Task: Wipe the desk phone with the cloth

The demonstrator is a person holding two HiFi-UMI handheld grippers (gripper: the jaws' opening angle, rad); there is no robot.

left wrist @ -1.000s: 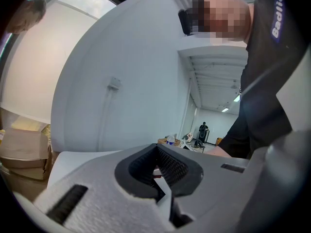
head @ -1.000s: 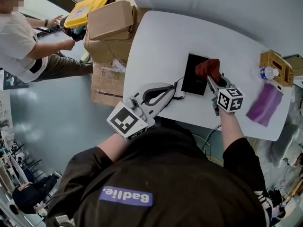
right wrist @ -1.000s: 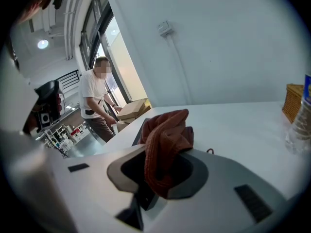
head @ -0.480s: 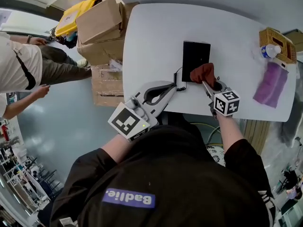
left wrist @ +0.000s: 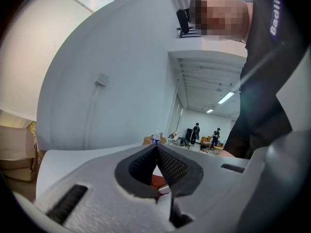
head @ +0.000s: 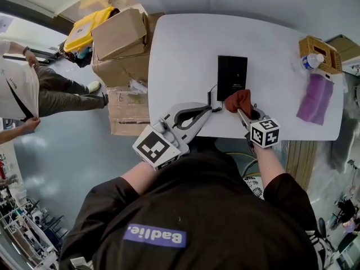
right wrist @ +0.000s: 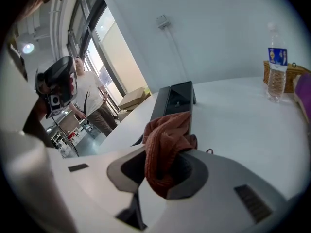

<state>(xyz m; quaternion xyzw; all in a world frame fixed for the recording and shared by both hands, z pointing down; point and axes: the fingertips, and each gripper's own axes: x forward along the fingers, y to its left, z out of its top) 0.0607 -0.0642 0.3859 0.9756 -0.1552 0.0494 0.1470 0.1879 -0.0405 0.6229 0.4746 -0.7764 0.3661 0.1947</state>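
One black desk phone (head: 232, 76) lies flat near the middle of the white bench (head: 180, 55), and its coiled cord (head: 211, 99) trails off its near left corner. At the phone's near edge, the rust-red cloth (head: 239, 100) sits bunched in the right gripper (head: 242, 109), whose jaws are clamped on it. The left gripper (head: 207, 109), clenched on nothing, points toward the cord from the bench's near edge. To wipe well, I would press the cloth flat onto the phone's top and draw long strokes. The left gripper could steady the phone so it does not slide.
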